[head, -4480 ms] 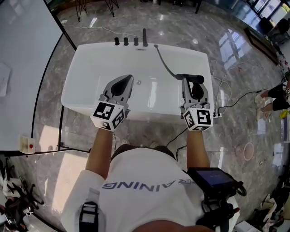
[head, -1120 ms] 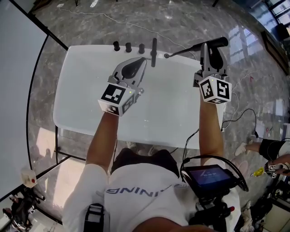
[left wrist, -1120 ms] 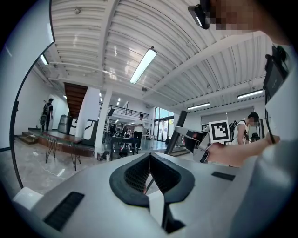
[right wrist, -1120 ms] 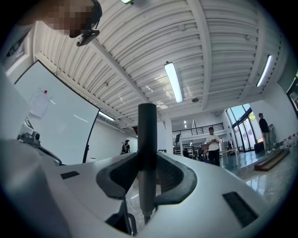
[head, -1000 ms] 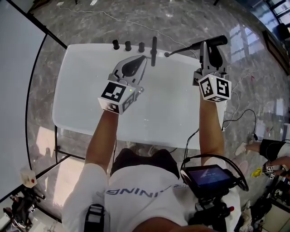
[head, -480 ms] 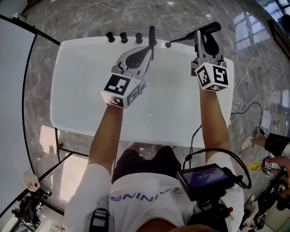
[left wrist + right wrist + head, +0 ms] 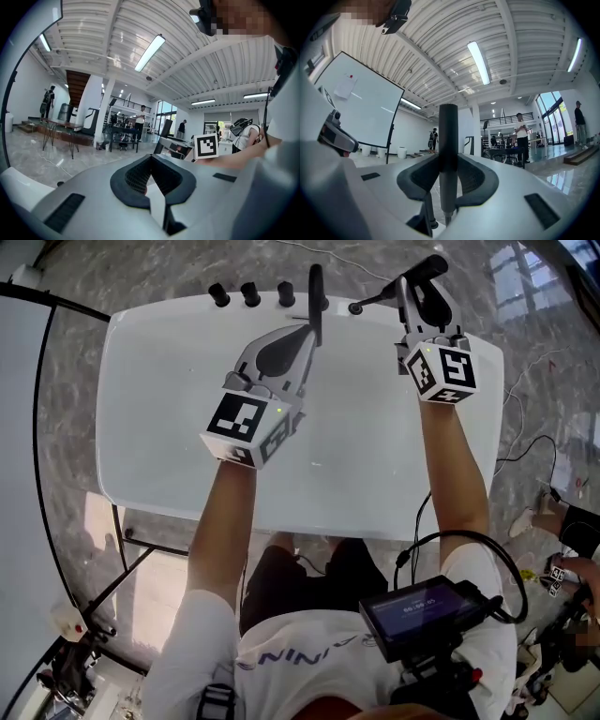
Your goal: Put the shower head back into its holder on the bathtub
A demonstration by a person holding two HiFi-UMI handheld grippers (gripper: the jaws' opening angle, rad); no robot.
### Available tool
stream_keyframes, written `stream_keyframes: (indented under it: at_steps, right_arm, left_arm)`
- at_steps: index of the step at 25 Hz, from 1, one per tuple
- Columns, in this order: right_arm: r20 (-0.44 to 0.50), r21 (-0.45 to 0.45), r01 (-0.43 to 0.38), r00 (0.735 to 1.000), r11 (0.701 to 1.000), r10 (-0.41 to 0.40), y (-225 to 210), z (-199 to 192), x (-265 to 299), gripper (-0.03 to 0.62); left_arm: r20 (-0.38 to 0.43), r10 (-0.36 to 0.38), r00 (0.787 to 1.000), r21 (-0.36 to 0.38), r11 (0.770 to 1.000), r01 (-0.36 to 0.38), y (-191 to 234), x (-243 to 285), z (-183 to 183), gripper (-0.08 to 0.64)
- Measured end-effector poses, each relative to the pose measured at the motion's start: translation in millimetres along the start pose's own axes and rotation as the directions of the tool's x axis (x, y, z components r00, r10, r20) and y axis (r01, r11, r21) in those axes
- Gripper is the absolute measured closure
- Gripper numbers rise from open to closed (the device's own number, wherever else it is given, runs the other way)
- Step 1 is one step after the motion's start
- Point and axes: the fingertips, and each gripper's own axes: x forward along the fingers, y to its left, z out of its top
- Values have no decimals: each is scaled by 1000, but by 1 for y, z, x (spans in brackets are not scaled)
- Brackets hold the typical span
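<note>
We hold the shower head (image 7: 448,126) in the right gripper (image 7: 448,161), whose jaws are clamped on its black handle. In the right gripper view the handle stands upright between the two dark ribbed pads (image 7: 474,180) and both press on it. Its long upper part rises well above the fingertips, and its narrower lower end, with a small fitting, hangs below them. From the head view we see the right gripper (image 7: 419,289) over the far right corner of the white bathtub (image 7: 159,427). There the shower head (image 7: 427,268) sticks out beyond the fingertips toward the upper right, past the tub's far rim. Its hose (image 7: 371,302) leaves the jaws toward the left and ends at the far rim. The shower head is off the tub, carried only by the pads, and it lies to the right of a black upright post (image 7: 316,287) on the far rim, apart from it. Three black knobs (image 7: 250,293) stand in a row left of that post. Our left gripper (image 7: 302,332) reaches over the tub toward the post with its tips just beside the post's lower part; we cannot tell whether they touch it. In the left gripper view the left gripper (image 7: 150,157) has its jaws brought together at the tips, with nothing between them.
</note>
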Motion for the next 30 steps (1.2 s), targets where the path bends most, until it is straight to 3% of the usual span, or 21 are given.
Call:
stream_keyframes:
  at_steps: [30]
  right_arm:
    - [-123,59,28,992,998,-21,-26,-187,73,469]
  left_arm:
    - [-7,-11,1000,-41,999,11,4,6,-83,546]
